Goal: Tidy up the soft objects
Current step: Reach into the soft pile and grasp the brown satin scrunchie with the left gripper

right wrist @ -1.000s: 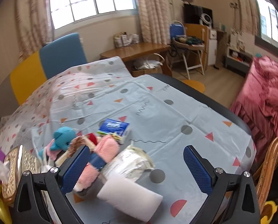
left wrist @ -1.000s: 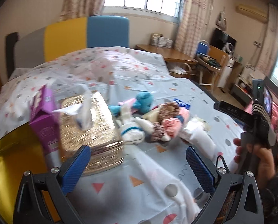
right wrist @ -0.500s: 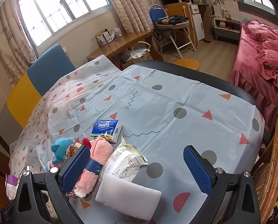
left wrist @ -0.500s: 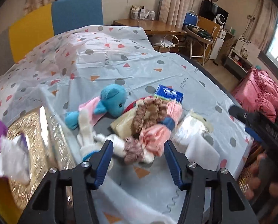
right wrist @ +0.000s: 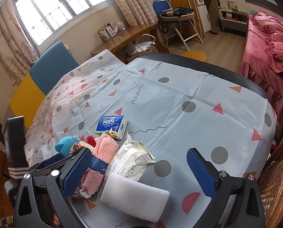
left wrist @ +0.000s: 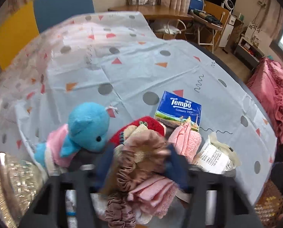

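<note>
A heap of soft things lies on the patterned tablecloth: a blue plush toy, a brown scrunchie, rolled pink towels and a red knit piece. My left gripper points steeply down into the heap. Its jaws are closing, with the scrunchie between the blurred fingers and both pads against it. My right gripper stands open above a white wipes pack and a white foam block, with nothing held. The pink towel lies by its left finger.
A blue Tempo tissue pack lies behind the heap. A gold tissue box stands at the near left. A wicker chair is at the table's right edge and a pink bed beyond it. A blue and yellow chair back rises behind the table.
My left gripper swung right from the gold tissue box, dropped onto the soft heap, and narrowed its jaws around the brown scrunchie. The right gripper tipped slightly downward and stayed open.
</note>
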Demonstrator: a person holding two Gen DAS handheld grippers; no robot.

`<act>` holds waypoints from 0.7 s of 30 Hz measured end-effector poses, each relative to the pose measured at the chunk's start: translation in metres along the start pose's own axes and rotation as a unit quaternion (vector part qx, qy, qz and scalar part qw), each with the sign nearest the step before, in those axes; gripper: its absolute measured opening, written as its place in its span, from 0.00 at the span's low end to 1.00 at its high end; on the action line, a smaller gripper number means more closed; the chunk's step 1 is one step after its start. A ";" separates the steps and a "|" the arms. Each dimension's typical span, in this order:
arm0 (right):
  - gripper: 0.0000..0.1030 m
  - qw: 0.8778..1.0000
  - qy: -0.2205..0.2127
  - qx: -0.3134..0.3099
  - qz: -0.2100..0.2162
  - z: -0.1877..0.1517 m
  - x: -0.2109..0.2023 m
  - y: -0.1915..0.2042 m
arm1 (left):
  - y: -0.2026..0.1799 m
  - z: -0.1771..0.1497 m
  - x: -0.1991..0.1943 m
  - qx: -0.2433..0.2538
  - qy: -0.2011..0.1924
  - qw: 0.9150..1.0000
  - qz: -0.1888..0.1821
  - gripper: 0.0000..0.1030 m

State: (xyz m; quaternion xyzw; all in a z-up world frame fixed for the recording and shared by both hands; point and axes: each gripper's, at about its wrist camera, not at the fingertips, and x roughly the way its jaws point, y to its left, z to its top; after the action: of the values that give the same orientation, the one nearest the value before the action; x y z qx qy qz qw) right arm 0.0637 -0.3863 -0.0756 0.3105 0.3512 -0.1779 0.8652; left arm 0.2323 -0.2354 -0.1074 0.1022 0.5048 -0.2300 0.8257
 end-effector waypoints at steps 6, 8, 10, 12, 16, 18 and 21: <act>0.95 1.000 0.014 -0.015 0.005 -0.003 0.007 0.006 | 0.024 -0.011 -0.030 -0.033 -0.028 0.997 -0.067 0.17; 0.90 0.999 0.017 -0.028 0.010 -0.005 0.007 0.011 | 0.030 -0.017 -0.044 -0.039 -0.038 0.996 -0.077 0.17; 0.88 0.999 0.024 -0.042 0.015 -0.008 0.010 0.016 | 0.037 -0.021 -0.058 -0.047 -0.047 0.994 -0.089 0.17; 0.85 0.998 0.032 -0.053 0.017 -0.010 0.013 0.019 | 0.040 -0.023 -0.067 -0.046 -0.047 0.992 -0.105 0.17; 0.85 0.996 0.055 -0.068 0.019 -0.015 0.021 0.025 | 0.049 -0.024 -0.068 -0.052 -0.030 0.992 -0.114 0.18; 0.85 0.995 0.057 -0.076 0.012 -0.017 0.022 0.025 | 0.053 -0.024 -0.063 -0.073 -0.010 0.988 -0.137 0.20; 0.85 0.995 0.069 -0.075 0.014 -0.020 0.025 0.024 | 0.050 -0.027 -0.072 -0.065 -0.026 0.990 -0.118 0.20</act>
State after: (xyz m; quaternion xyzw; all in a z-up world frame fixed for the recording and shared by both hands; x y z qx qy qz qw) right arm 0.0838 -0.3576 -0.0944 0.2612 0.4186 -0.1175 0.8618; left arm 0.2077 -0.1608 -0.0602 -0.0185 0.5056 -0.2953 0.8104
